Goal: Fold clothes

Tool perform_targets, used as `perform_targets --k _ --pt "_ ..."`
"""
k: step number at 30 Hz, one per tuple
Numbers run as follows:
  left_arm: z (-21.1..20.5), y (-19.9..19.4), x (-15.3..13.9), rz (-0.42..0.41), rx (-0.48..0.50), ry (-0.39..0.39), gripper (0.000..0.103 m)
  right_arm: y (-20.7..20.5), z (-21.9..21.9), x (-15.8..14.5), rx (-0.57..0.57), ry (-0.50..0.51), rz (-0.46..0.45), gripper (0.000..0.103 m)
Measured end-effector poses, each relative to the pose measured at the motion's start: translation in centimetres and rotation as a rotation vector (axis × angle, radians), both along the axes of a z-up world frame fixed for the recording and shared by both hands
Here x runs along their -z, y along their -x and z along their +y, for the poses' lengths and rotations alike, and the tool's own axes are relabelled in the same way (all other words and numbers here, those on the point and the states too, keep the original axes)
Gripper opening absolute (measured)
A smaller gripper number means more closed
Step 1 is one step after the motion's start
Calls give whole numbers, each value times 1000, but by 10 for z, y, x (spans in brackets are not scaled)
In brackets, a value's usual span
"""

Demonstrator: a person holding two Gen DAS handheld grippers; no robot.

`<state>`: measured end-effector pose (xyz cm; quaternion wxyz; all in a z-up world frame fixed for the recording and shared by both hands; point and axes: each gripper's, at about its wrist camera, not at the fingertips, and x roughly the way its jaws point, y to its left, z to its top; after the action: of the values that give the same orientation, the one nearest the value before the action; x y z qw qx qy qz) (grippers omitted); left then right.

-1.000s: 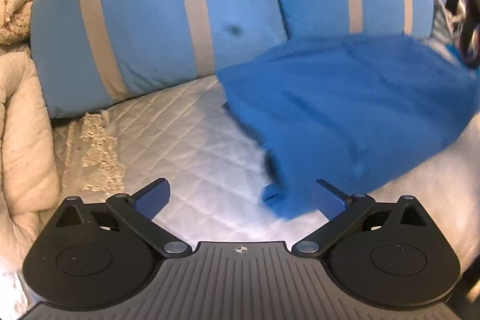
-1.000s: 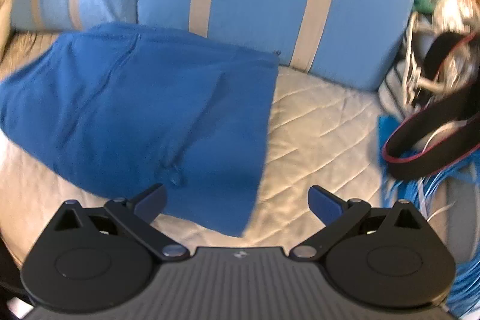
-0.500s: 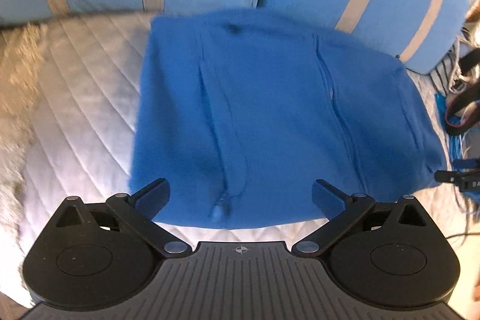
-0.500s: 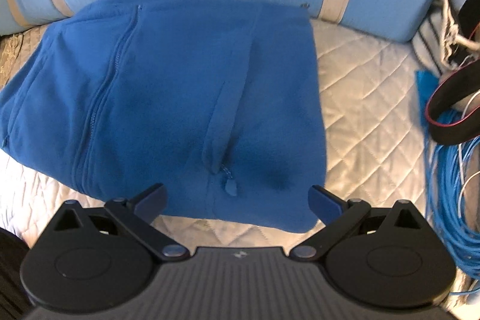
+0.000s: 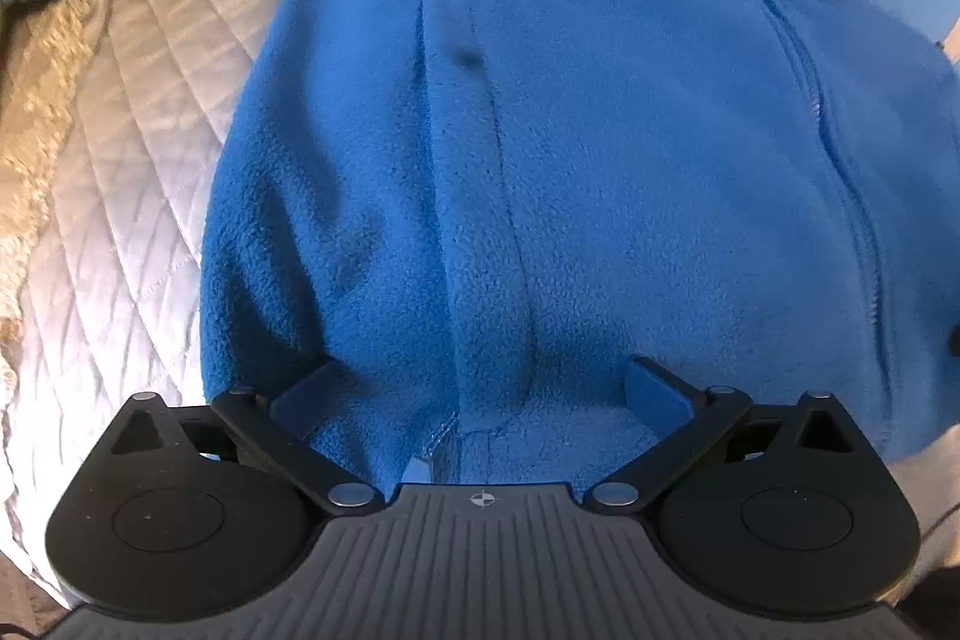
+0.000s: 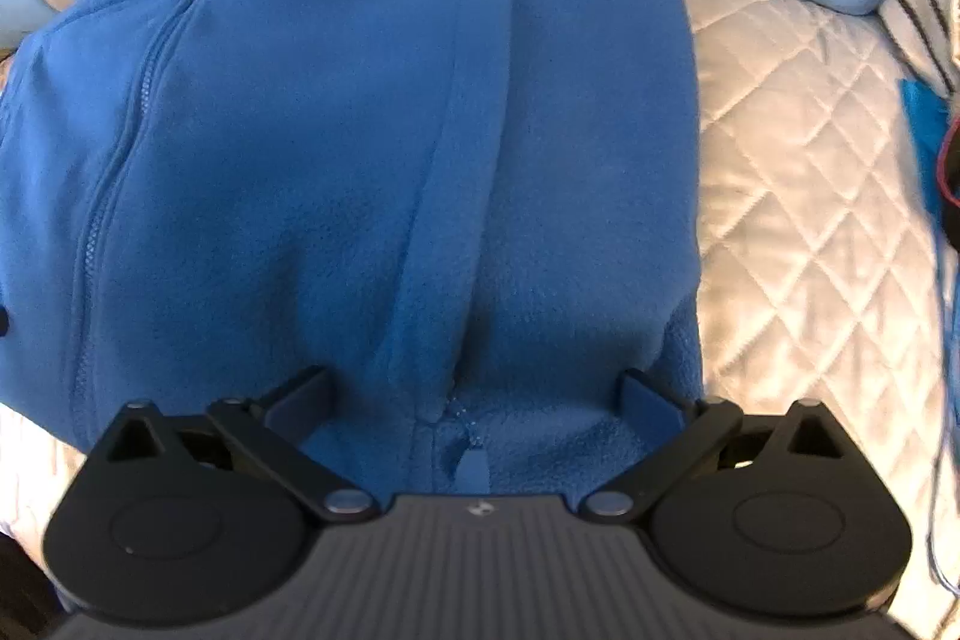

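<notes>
Since half a second ago, both grippers have been brought down onto the blue fleece jacket's (image 5: pixel 570 148) near hem, on the quilted bedspread (image 5: pixel 120 196). Left gripper (image 5: pixel 480 394), right gripper (image 6: pixel 474 394) — jaws spread, fleece between. Risk: thick layers pinched unevenly, zipper pulls (image 6: pixel 471 466) snagged — fold skewed.

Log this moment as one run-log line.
phase: pre-grasp | left gripper: open, over near hem | right gripper: open, over near hem | blue fleece jacket: flat on quilt

Blue fleece jacket (image 5: pixel 600 160) lies flat, seemingly folded, on quilted bedspread (image 5: pixel 120 220).
</notes>
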<state>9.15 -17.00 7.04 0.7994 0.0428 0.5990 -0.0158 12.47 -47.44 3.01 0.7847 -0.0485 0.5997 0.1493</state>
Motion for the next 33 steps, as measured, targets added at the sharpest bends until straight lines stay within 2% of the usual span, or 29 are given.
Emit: perform_targets --k 3,7,16,20,26,30,33 --pt "-6 6 6 -36 1 -52 103 8 3 3 -11 8 -47 102" --pt "-7 10 8 -55 -2 -80 103 18 9 7 -22 37 -102 102" --pt "8 18 11 -71 -2 -64 103 21 18 9 -22 57 -113 102" --pt "21 19 8 -54 -11 -27 103 22 19 9 -18 53 -116 102" --pt "45 18 -13 11 30 53 103 18 11 3 -14 17 -92 102" --pt "56 23 -47 -35 54 87 103 11 4 -22 17 0 -54 102" --pt "55 9 -71 -85 86 112 103 6 7 -49 -1 -33 -97 102"
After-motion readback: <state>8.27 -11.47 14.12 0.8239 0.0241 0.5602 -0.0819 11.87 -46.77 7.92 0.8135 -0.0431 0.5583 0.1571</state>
